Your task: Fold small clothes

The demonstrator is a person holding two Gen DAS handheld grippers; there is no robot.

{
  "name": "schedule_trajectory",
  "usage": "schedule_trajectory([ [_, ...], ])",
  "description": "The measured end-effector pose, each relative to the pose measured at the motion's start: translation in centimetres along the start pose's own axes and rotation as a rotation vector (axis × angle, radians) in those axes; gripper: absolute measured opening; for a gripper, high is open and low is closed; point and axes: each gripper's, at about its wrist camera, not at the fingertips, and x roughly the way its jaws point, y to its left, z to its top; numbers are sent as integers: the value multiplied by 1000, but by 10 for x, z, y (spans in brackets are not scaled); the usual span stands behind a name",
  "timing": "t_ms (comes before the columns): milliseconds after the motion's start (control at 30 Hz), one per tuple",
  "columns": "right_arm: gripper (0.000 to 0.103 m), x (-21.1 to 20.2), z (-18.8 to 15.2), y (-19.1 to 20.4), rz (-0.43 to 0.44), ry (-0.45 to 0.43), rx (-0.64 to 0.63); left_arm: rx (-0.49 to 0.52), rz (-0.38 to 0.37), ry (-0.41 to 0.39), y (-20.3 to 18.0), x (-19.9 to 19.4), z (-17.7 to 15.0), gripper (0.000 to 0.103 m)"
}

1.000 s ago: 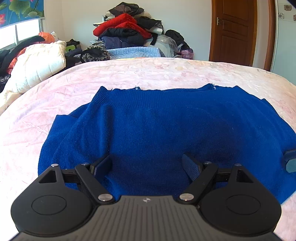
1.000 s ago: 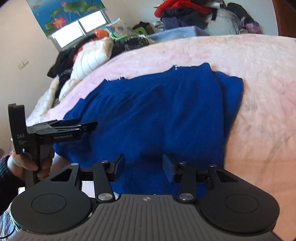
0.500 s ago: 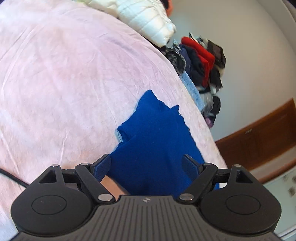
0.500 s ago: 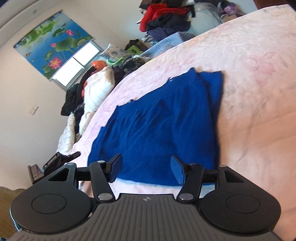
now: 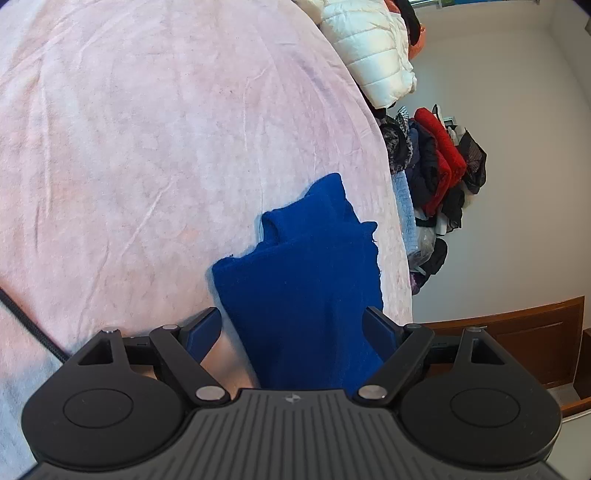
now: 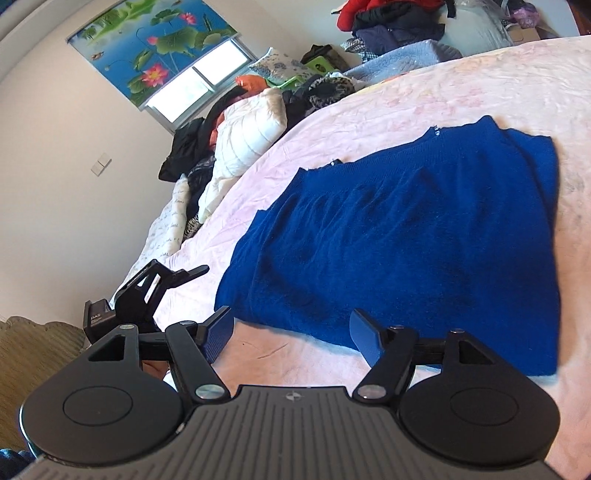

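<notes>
Sweater [image 6: 406,236], blue, lies flat on the bed [image 6: 461,92], partly folded. Left gripper [image 5: 293,328]: jaws spread, empty. Right gripper [image 6: 291,332]: jaws just opened, nothing between. Next fold likely requires regripping the near hem.

Pink bedspread [image 6: 461,92] spread wide and wrinkled. Along its far edge: white quilted jacket [image 6: 247,142], folded light-blue blanket [image 6: 410,55], pile of red and dark clothes [image 6: 391,18]. Above the jacket, lotus-print window blind [image 6: 155,44]. Beyond the bedspread's corner, brown wooden door [image 5: 517,339].
</notes>
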Motion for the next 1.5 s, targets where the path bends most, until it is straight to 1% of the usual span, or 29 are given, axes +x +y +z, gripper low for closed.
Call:
schedule_trajectory([
  [100,71,9,2,6,18,10,1,37,30,-46,-10,10,7,83],
  [133,71,12,4,7,25,13,4,80,55,-62,-17,15,9,75],
  [167,71,14,6,9,29,15,5,137,105,-75,-25,20,10,60],
  [200,71,16,8,11,34,18,4,191,162,-63,-32,27,9,22],
  [233,71,18,10,13,40,22,3,216,196,-28,-33,35,9,14],
  [267,72,20,13,14,47,26,5,207,189,-25,-32,37,9,14],
  [300,72,23,17,15,57,31,11,224,188,-27,-33,37,7,14],
  [333,72,27,23,15,69,35,17,274,191,-31,-37,36,5,14],
  [367,72,31,30,16,80,40,25,332,204,-61,-41,33,-1,14],
  [433,72,50,50,18,107,67,55,492,239,-140,-51,28,-19,13],
  [500,74,76,73,22,114,126,98,670,269,-234,-61,24,-44,12],
  [567,74,107,94,32,114,190,113,829,261,-312,-70,20,-71,12],
  [600,74,123,103,38,122,226,113,890,252,-334,-74,18,-84,12],
  [633,74,139,110,43,125,257,113,926,242,-338,-76,18,-93,12],
  [700,74,173,124,56,110,330,83,1014,221,-351,-82,16,-112,12],
  [733,75,188,128,61,86,369,59,1066,214,-361,-85,17,-121,12],
  [833,76,225,132,80,-31,468,-51,1182,197,-342,-88,23,-141,12],
  [867,75,233,131,85,-60,493,-100,1205,199,-336,-88,25,-145,12],
  [933,75,244,128,94,-132,512,-192,1228,200,-322,-87,33,-148,12],
  [967,74,249,126,96,-162,520,-224,1228,197,-317,-87,34,-149,12],
  [1000,70,253,124,95,-182,522,-241,1228,195,-312,-86,35,-149,12],
  [1067,44,258,122,86,-206,535,-241,1225,192,-301,-87,37,-147,12],
  [1100,41,259,123,80,-222,530,-229,1222,190,-297,-88,37,-146,12],
  [1200,40,254,132,61,-184,505,-150,1232,186,-288,-90,38,-144,12],
  [1267,41,251,136,54,-159,489,-131,1241,189,-283,-90,40,-145,12],
  [1300,37,249,136,52,-150,482,-131,1243,191,-282,-90,41,-146,12],
  [1333,21,247,137,50,-146,478,-132,1241,193,-280,-91,42,-146,12],
  [1367,19,244,136,48,-137,466,-142,1233,191,-275,-91,42,-146,12],
  [1500,18,218,141,39,-68,410,-164,1212,164,-245,-100,38,-149,12],
])
